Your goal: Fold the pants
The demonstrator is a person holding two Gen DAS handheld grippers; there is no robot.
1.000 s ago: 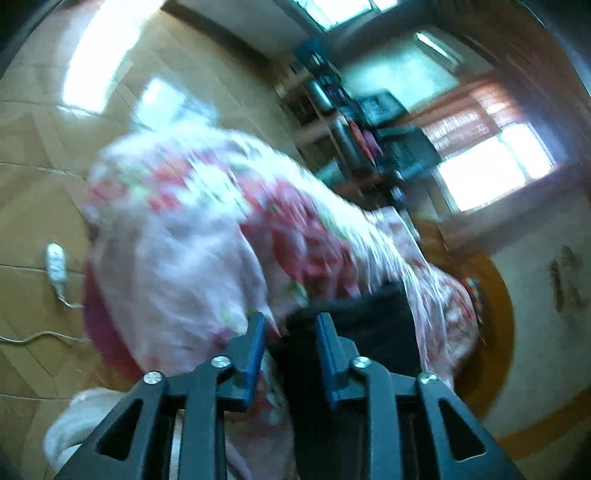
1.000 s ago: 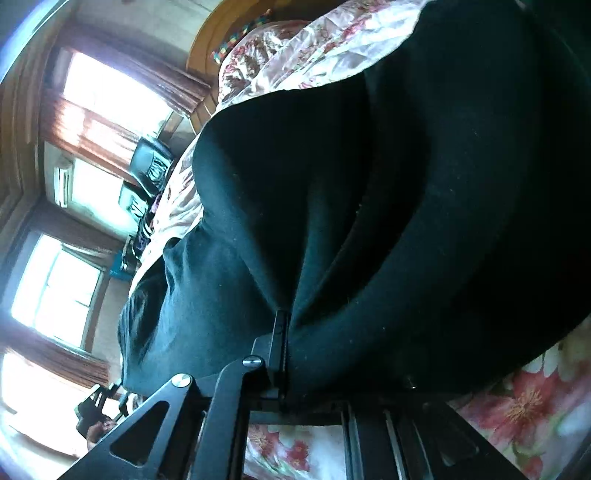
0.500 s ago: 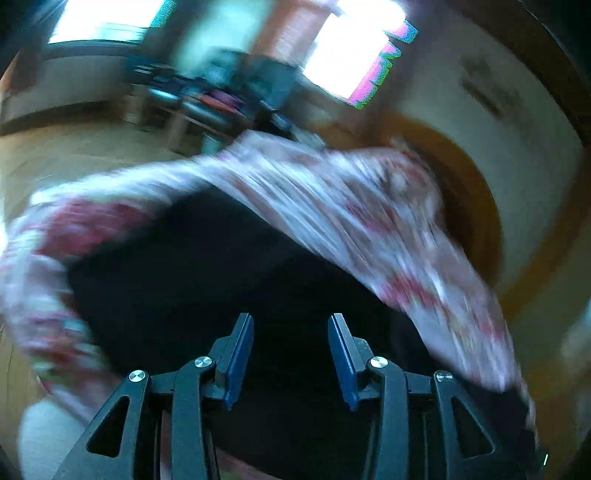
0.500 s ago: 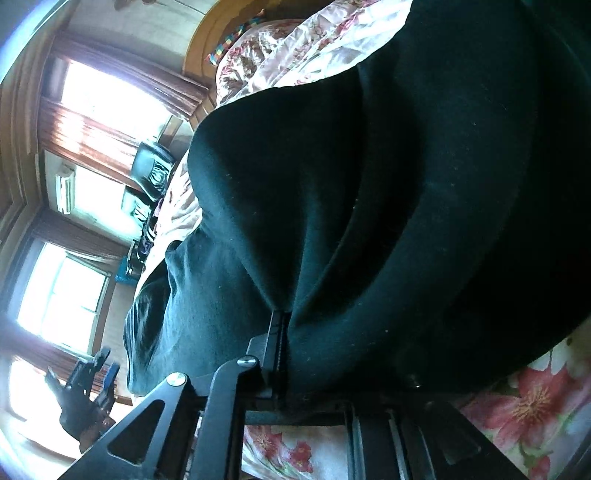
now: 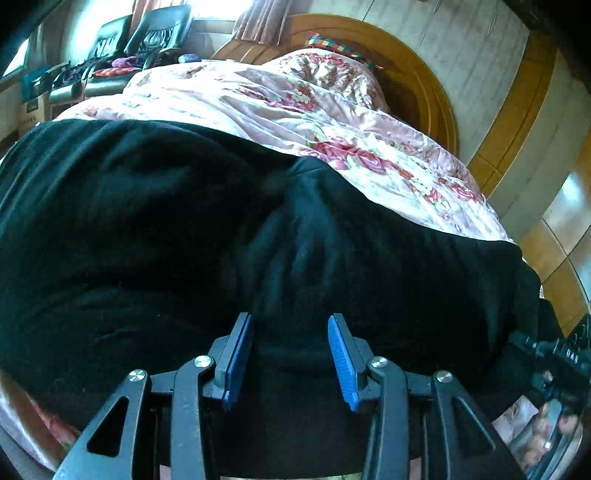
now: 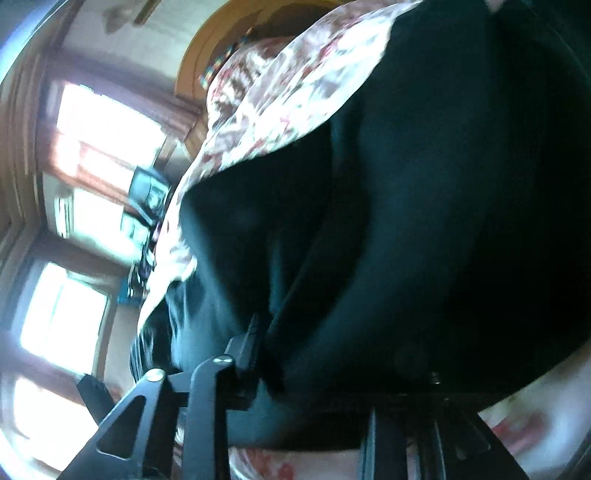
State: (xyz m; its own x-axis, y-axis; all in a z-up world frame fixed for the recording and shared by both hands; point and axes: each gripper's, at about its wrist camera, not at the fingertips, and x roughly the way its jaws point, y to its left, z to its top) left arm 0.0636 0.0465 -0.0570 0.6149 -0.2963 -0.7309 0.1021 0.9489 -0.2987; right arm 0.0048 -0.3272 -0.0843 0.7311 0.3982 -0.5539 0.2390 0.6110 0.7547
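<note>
Black pants [image 5: 147, 229] lie spread across a bed with a pink floral cover [image 5: 295, 99]. My left gripper [image 5: 291, 332] hovers low over the near edge of the pants, its blue pads [image 5: 341, 354] apart with nothing clamped between them. In the right wrist view the pants [image 6: 424, 221] fill most of the frame. My right gripper [image 6: 314, 354] is shut on a fold of the pants; the cloth drapes over and hides its right finger. The right gripper's body also shows in the left wrist view [image 5: 554, 362] at the right edge of the pants.
A curved wooden headboard [image 5: 424, 74] stands at the far end of the bed. Black chairs [image 5: 147, 33] and clutter stand beyond the bed at the left. Bright windows [image 6: 92, 147] fill the left of the right wrist view. Tiled floor [image 5: 565, 221] lies to the right.
My left gripper has swung from facing the bed's side and floor to facing the pants from their near edge. My right gripper has kept its hold and shifted a little; its view is now blurred.
</note>
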